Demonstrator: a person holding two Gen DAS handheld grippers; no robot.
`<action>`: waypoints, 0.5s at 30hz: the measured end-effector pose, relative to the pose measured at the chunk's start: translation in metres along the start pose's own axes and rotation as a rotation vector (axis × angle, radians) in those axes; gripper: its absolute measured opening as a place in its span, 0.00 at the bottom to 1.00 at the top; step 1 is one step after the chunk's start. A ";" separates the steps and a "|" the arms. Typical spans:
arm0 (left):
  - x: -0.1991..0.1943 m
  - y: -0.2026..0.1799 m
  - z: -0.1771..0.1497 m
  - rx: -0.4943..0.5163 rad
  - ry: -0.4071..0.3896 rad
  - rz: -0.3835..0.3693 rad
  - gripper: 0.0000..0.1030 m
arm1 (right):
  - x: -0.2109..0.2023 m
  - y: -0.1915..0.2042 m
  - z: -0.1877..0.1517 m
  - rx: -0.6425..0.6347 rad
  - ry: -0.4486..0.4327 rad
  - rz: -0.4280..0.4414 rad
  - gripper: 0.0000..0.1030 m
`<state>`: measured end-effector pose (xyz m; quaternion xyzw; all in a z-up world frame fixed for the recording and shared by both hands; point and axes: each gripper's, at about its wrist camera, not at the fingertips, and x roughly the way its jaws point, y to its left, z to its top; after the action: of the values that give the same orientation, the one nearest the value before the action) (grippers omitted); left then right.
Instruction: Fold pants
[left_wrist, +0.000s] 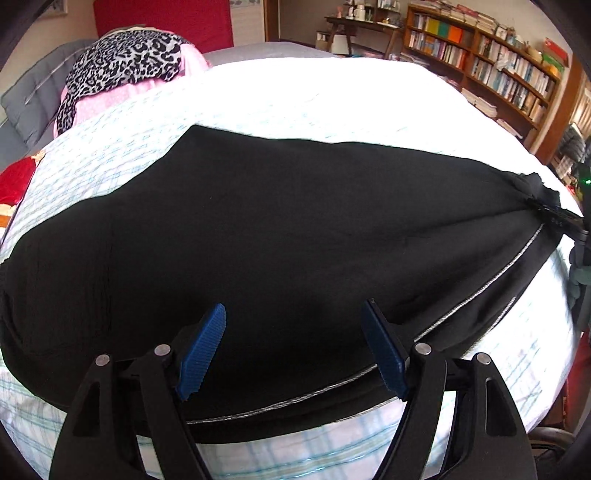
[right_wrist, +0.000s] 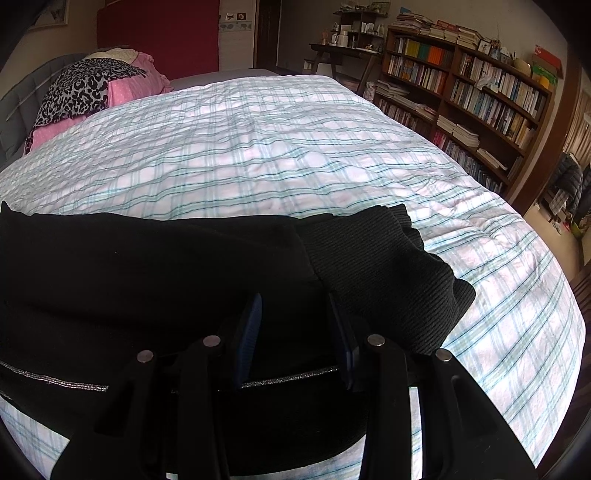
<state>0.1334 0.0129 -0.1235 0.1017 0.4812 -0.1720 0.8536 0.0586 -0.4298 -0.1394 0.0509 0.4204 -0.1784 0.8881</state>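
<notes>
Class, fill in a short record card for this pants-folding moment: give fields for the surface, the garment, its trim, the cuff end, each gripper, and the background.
surface: bed with plaid cover
garment: black pants lying flat across the cover
trim: silver stripe along the side seam
cuff end: ribbed cuff lying on the cover
left gripper: open, over the pants, blue pads apart
right gripper: open, over the stripe near the cuff
background: bookshelf on the right; leopard-print cloth at the head of the bed
</notes>
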 end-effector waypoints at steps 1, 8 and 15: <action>0.006 0.004 -0.004 -0.008 0.023 0.003 0.73 | 0.000 0.000 0.001 0.001 0.004 -0.001 0.36; 0.010 0.009 -0.013 -0.012 0.024 0.012 0.75 | -0.039 -0.011 0.008 0.105 -0.029 0.082 0.43; 0.003 -0.016 0.001 0.035 -0.006 -0.023 0.75 | -0.084 -0.073 -0.004 0.341 -0.083 0.125 0.60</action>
<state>0.1295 -0.0027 -0.1261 0.1104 0.4768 -0.1906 0.8510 -0.0189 -0.4736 -0.0735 0.2192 0.3432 -0.1932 0.8927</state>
